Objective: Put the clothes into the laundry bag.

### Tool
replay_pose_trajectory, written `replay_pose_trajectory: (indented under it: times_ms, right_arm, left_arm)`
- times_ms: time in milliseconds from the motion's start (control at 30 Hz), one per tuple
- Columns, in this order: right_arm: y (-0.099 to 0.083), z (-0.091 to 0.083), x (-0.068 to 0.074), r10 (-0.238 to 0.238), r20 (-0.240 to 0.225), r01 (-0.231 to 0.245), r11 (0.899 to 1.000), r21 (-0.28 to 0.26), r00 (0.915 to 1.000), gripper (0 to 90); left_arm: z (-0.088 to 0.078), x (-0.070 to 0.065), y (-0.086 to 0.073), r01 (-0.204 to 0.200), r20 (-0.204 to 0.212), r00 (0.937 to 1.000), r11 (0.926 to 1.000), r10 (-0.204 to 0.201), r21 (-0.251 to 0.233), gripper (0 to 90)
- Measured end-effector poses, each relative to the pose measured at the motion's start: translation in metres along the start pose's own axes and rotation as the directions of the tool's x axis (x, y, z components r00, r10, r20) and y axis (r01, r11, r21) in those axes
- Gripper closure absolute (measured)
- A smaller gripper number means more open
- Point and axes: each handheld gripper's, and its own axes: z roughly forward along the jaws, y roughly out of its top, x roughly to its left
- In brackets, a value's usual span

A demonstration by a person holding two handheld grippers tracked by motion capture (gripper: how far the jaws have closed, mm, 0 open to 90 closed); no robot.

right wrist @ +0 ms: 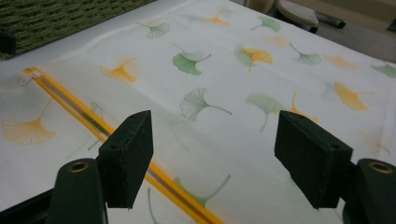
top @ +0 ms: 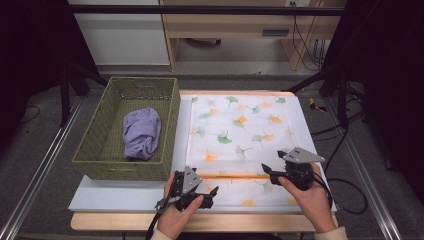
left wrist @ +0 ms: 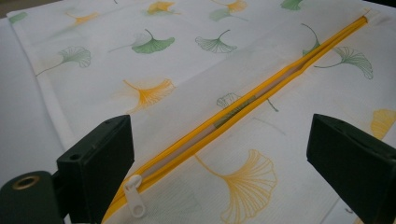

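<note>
Now, from the high view, your left gripper sits at about 7 o'clock on the table, jaws spread and empty, at the near left end of the leaf-printed zip bag. Your right gripper is at about 5 o'clock, likewise spread with nothing in it, just above the yellow zipper that runs across the bag's near edge. At 10 o'clock the woven basket holds a lilac cloth, well apart from both hands.

Looking along the left gripper, the zipper runs from 7 o'clock up to 1 o'clock, and it looks parted along its middle. The white zip pull lies at 7 o'clock, just beside the left-hand jaw but not between the pads. The open mouth seems to be what you are working on, so close on the upper lip of fabric, not the pull, and lift gently.

Along the right gripper, the zipper passes under the left-hand jaw from 10 o'clock toward 6 o'clock, with the pull far off at 9 o'clock. Bring these jaws down beside the teeth, take a single layer, and keep both hands level so the mouth opens evenly.
</note>
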Motion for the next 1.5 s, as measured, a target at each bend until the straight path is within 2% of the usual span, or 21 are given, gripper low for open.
replay_pose_trajectory:
  times_ms: [67,100,133,167,200,233,267,333,400,467,567,600,667,700,733,800,900,1100,1233,1367,1500]
  right_arm:
    - [0.006,0.003,0.002,-0.012,-0.002,0.012,1.0,-0.002,0.9999,28.7]
    - [0.017,0.013,0.004,-0.043,-0.038,0.044,0.999,0.011,0.9983,28.8]
    - [0.017,0.013,0.004,-0.043,-0.038,0.044,0.999,0.011,0.9983,28.8]
    - [0.024,0.022,0.007,-0.065,-0.086,0.068,0.997,0.034,0.9942,30.9]
    - [0.026,0.028,0.008,-0.072,-0.092,0.076,0.996,0.042,0.9932,34.6]
    - [0.026,0.028,0.008,-0.072,-0.092,0.076,0.996,0.042,0.9932,34.6]
    - [0.031,0.042,0.013,-0.086,-0.135,0.094,0.994,0.049,0.9871,36.0]
    - [0.031,0.046,0.015,-0.091,-0.145,0.1,0.994,0.053,0.9852,38.1]
    - [0.027,0.055,0.022,-0.117,-0.194,0.134,0.988,0.077,0.9741,49.7]
    - [0.022,0.057,0.023,-0.101,-0.219,0.117,0.991,0.06,0.9705,57.2]
    - [0.014,0.062,0.027,-0.141,-0.23,0.165,0.982,0.09,0.963,68.8]
    - [0.014,0.062,0.027,-0.141,-0.23,0.165,0.982,0.09,0.963,68.8]
    - [0.006,0.07,0.028,-0.157,-0.235,0.188,0.976,0.114,0.9591,77.6]
    - [0.004,0.073,0.03,-0.163,-0.231,0.196,0.973,0.124,0.9591,78.0]
    - [0.002,0.076,0.031,-0.168,-0.233,0.203,0.97,0.134,0.9577,78.1]
    - [0.0,0.078,0.033,-0.171,-0.241,0.207,0.969,0.134,0.9553,78.1]
    - [-0.005,0.084,0.038,-0.194,-0.256,0.239,0.957,0.161,0.9472,74.2]
    - [-0.01,0.091,0.041,-0.195,-0.273,0.251,0.949,0.19,0.9421,58.9]
    - [-0.011,0.094,0.041,-0.185,-0.275,0.245,0.948,0.202,0.9434,56.3]
    - [-0.011,0.098,0.035,-0.138,-0.282,0.203,0.955,0.216,0.9494,71.2]
    - [-0.012,0.099,0.033,-0.124,-0.28,0.187,0.96,0.21,0.952,81.4]
  left_arm:
    - [-0.001,0.0,0.001,-0.01,-0.003,0.9999,0.9999,0.01,0.01,7.2]
    - [-0.004,0.0,0.002,-0.018,-0.004,0.9998,0.9998,0.018,0.008,7.2]
    - [-0.004,0.0,0.002,-0.018,-0.004,0.9998,0.9998,0.018,0.008,7.2]
    - [-0.007,0.001,0.004,-0.048,-0.013,0.9988,0.9988,0.048,0.015,7.2]
    - [-0.007,0.001,0.004,-0.048,-0.013,0.9988,0.9988,0.048,0.015,7.2]
    - [-0.009,0.003,0.005,-0.045,-0.019,0.9988,0.9989,0.045,0.011,7.2]
    - [-0.012,0.005,0.005,-0.034,-0.027,0.9991,0.9994,0.034,0.003,7.6]
    - [-0.018,0.008,0.004,-0.013,-0.025,0.9996,0.9999,0.013,0.002,7.8]
    - [-0.024,0.01,0.003,0.005,-0.021,0.9998,1.0,-0.006,-0.005,8.3]
    - [-0.03,0.011,-0.001,0.007,-0.021,0.9997,1.0,-0.007,0.004,8.8]
    - [-0.032,0.01,-0.006,0.044,-0.025,0.9987,0.9991,-0.044,0.001,10.8]
    - [-0.032,0.01,-0.006,0.044,-0.025,0.9987,0.9991,-0.044,0.001,11.1]
    - [-0.03,0.01,-0.004,0.029,-0.031,0.9991,0.9996,-0.029,-0.002,12.0]
    - [-0.027,0.011,-0.004,0.018,-0.052,0.9985,0.9998,-0.018,0.001,12.4]
    - [-0.026,0.013,-0.004,0.033,-0.054,0.998,0.9995,-0.033,0.0,12.5]
    - [-0.026,0.014,-0.004,0.043,-0.05,0.9978,0.9991,-0.043,-0.001,12.8]
    - [-0.026,0.015,-0.005,0.047,-0.055,0.9974,0.9989,-0.047,0.001,12.9]
    - [-0.026,0.016,-0.004,0.045,-0.055,0.9975,0.999,-0.044,0.005,13.0]
    - [-0.024,0.014,-0.005,0.031,-0.054,0.9981,0.9994,-0.03,0.014,13.0]
    - [-0.024,0.012,-0.005,0.032,-0.047,0.9984,0.9994,-0.031,0.013,13.0]
    - [-0.024,0.013,-0.005,0.035,-0.053,0.998,0.9993,-0.034,0.011,13.0]
